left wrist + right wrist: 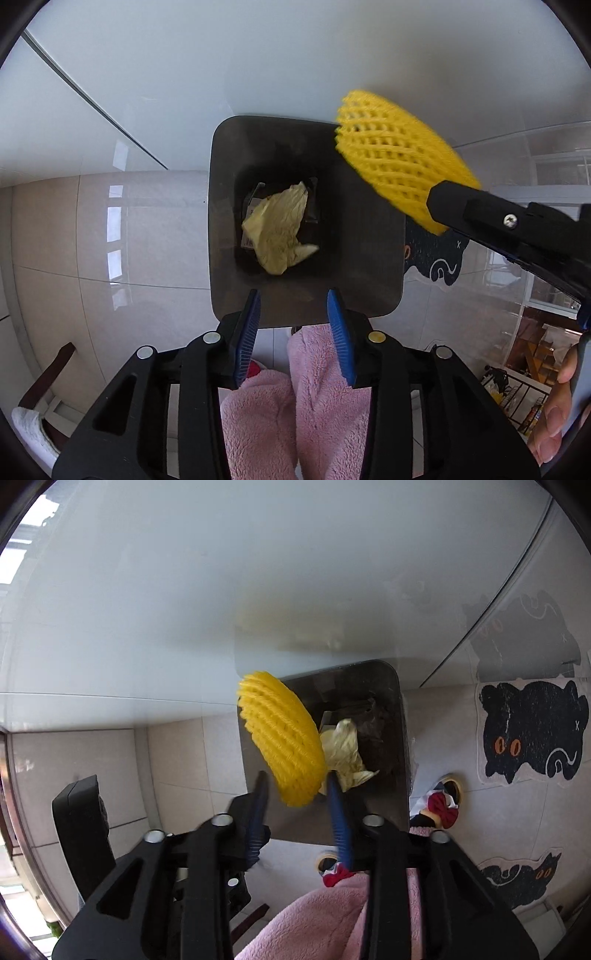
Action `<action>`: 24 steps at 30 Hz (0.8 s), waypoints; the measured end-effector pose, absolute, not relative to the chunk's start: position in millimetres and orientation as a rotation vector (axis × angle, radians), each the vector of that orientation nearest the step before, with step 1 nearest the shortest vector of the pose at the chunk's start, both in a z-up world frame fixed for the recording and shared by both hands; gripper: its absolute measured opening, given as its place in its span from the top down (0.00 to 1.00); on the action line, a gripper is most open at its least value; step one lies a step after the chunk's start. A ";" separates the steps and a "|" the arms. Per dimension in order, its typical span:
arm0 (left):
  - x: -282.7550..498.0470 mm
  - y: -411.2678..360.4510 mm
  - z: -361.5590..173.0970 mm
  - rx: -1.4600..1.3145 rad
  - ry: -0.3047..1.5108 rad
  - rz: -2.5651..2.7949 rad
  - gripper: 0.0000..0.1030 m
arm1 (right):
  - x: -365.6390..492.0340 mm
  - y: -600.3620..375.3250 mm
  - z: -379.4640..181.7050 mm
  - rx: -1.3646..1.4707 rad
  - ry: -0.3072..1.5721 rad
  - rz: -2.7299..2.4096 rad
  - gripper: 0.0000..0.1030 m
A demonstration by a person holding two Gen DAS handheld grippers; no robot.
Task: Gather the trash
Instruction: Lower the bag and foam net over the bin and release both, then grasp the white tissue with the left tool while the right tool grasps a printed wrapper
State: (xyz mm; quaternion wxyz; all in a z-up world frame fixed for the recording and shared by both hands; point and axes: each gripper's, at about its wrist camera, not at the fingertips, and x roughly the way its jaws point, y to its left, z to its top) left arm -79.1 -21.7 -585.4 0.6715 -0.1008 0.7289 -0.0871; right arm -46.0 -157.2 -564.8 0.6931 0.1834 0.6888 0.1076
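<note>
A dark square trash bin (364, 266) stands on the floor beside a white table, with a crumpled pale yellow wrapper (280, 230) inside. My left gripper (293, 301) is open and empty above the bin's near rim. My right gripper (297, 781) holds a yellow foam fruit net (282, 738) between its blue fingers, over the bin (391, 709). In the left wrist view the net (399, 158) hangs at the bin's right rim, held by the right gripper's finger (454, 201). The wrapper (345, 751) shows behind the net.
A white table top (258, 66) lies past the bin. A black cat mat (532, 731) lies on the tiled floor at right. A black chair (83, 827) stands at left. Pink fleece trousers (295, 406) and slippers (441, 806) are below.
</note>
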 end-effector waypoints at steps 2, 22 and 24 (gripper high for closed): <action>-78.9 -19.6 -581.7 -0.225 1.633 -0.192 0.58 | -45.2 -156.9 -560.0 0.404 1.534 0.235 0.38; -99.7 6.3 -379.2 -0.191 1.352 -0.227 0.08 | -86.9 -180.9 -352.7 0.295 1.255 0.200 0.03; -100.4 7.2 -351.1 -0.197 1.300 -0.247 0.08 | -89.2 -183.3 -321.8 0.293 1.198 0.203 0.03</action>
